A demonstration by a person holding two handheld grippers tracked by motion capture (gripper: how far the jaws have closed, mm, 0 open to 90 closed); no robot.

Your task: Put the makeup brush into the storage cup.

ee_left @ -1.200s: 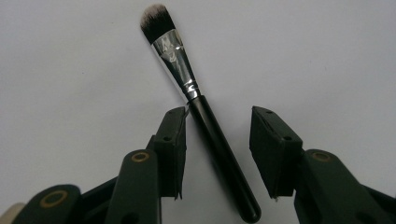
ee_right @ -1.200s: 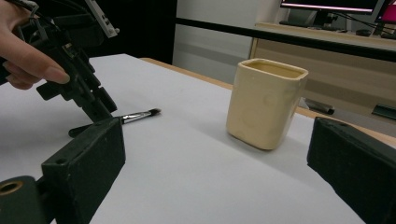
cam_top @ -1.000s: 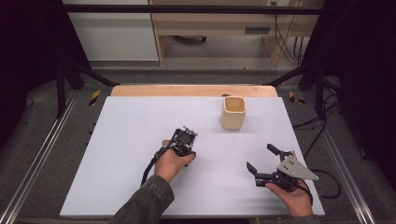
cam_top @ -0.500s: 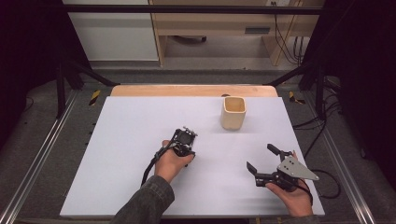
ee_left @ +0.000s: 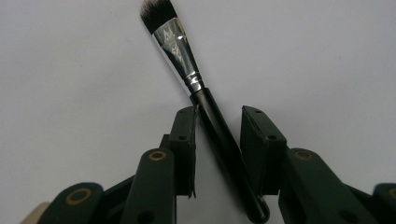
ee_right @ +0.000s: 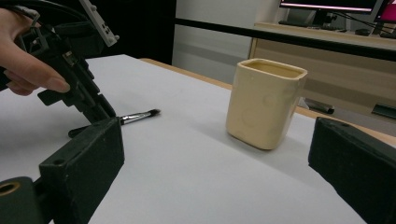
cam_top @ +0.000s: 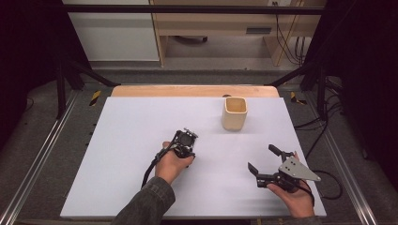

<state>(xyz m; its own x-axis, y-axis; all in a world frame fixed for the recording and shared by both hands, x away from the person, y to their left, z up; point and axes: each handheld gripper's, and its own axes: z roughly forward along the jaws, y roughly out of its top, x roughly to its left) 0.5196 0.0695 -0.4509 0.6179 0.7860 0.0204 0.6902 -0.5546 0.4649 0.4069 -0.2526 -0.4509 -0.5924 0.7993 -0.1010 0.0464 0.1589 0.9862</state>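
I have the left tongs [ee_left: 217, 140] pointed down over a slim make-up brush with a black handle, a bright metal ferrule and dark bristles [ee_left: 205, 100], which lies flat on the white table [cam_top: 117, 154] near its middle. In the left gripper view the handle runs aslant between the two jaws: the jaws have just been closing around it, the one on the left of that view looks to be against the handle, and the other pad is apart from it with table showing in the gap. So I would not call it clamped yet; the jaws are narrowed with the brush between them.

The right tongs [cam_top: 265, 161] rest low near the table's right front corner, jaws spread wide with nothing in them. Through the right gripper view I see the brush [ee_right: 135, 116] lying under the left tongs [ee_right: 100, 109], and the cream-coloured, square-mouthed ceramic cup [ee_right: 265, 102] standing upright well apart from it, toward the far side of the table [ee_right: 187, 163].

My read on handling: the brush should be very light and stiff along the handle, but the handle is thin, round and glossy, so it may roll or pivot as the pads meet it, all the more because it lies crooked in the gap. I would grip on the black handle below the ferrule, where the pads now sit, not on the soft bristles or tapering metal, and close gently until both pads bear on it before lifting.
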